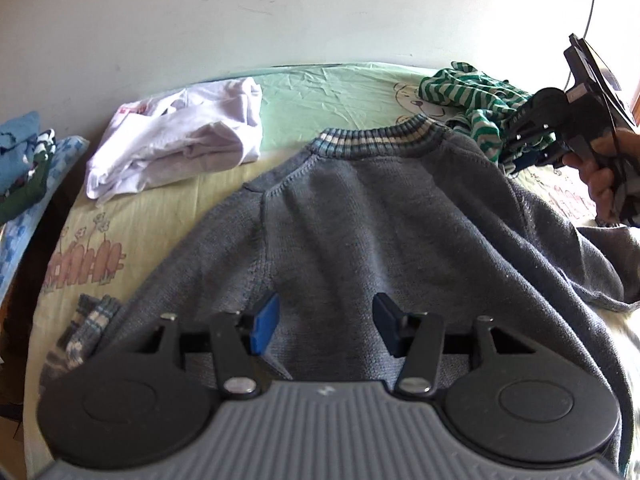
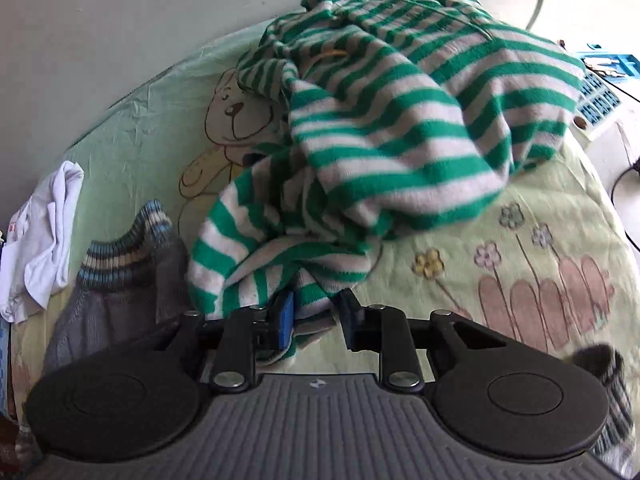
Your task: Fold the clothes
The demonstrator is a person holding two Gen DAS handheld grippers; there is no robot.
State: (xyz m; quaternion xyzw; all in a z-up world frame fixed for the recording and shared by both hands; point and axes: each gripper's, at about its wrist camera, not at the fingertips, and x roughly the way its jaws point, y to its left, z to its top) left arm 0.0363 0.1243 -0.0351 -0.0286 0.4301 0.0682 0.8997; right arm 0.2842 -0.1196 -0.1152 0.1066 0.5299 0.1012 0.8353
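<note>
A grey knit sweater (image 1: pixel 360 216) with a striped collar (image 1: pixel 372 142) lies spread on the bed, back side up. My left gripper (image 1: pixel 326 322) hovers open over its lower middle, holding nothing. A crumpled green-and-white striped garment (image 2: pixel 384 120) lies at the bed's far right; it also shows in the left wrist view (image 1: pixel 472 96). My right gripper (image 2: pixel 316 316) is open, with a fold of the striped garment between its fingers. The sweater's collar (image 2: pixel 120 256) shows at the left of the right wrist view.
A crumpled white shirt (image 1: pixel 180 140) lies at the bed's far left. Folded clothes (image 1: pixel 24 168) are stacked on a blue surface at the left edge. The bed sheet (image 1: pixel 320 92) has cartoon prints. A wall stands behind. A blue crate (image 2: pixel 600 88) sits at the right.
</note>
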